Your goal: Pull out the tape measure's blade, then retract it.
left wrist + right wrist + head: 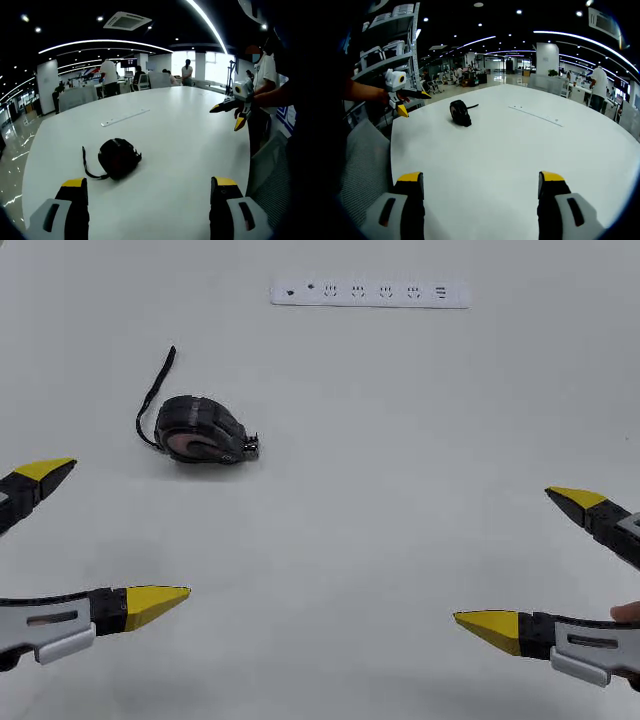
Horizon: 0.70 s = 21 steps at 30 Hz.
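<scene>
Black tape measure (200,430), white table (400,490), white power strip (370,293), yellow-tipped black-and-grey left hand-held gripper (128,527) and right hand-held gripper (504,554).

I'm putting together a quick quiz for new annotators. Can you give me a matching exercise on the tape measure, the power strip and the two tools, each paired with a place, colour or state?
Things:
1. tape measure
2. power strip
3. left tool
4. right tool

Descriptions:
A. white, flat at the far side of the table
B. open, empty, on the side away from the tape measure
C. black, with a strap
D. open, empty, on the tape measure's side

Pairs: 1-C; 2-A; 3-D; 4-B
</scene>
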Each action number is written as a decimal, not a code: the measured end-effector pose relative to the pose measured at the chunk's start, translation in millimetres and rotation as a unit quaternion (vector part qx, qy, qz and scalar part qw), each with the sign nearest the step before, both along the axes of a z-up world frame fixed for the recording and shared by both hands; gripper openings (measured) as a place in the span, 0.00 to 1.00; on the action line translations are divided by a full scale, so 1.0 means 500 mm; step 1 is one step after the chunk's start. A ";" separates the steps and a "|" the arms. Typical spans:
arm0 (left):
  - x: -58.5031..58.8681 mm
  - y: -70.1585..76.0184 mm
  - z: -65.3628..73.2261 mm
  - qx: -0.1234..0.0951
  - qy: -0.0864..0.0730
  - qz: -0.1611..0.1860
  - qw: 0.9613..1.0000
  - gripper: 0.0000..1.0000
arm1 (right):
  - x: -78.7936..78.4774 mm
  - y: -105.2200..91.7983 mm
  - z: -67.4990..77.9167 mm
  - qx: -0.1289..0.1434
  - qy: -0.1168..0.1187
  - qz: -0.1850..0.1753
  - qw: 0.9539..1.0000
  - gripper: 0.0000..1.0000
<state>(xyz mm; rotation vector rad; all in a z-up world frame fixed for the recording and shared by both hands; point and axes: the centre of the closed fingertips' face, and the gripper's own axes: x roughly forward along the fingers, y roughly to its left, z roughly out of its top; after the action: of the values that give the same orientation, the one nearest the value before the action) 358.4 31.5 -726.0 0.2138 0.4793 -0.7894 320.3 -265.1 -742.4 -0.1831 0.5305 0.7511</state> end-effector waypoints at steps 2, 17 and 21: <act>0.002 0.000 0.000 0.001 0.001 -0.003 1.000 0.99 | 0.001 0.000 0.000 -0.004 0.000 0.004 1.000 0.97; 0.039 -0.014 -0.002 0.009 0.000 -0.031 0.999 0.98 | 0.039 -0.001 0.001 -0.013 -0.002 0.030 0.999 0.93; 0.053 -0.022 -0.005 0.006 0.000 -0.038 0.999 0.98 | 0.054 0.003 0.002 -0.016 -0.004 0.038 0.999 0.93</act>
<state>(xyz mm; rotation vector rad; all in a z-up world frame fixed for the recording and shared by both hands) 384.8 20.5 -728.4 0.2449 0.4789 -0.8598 347.1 -263.7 -741.7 -0.2376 0.5302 0.8160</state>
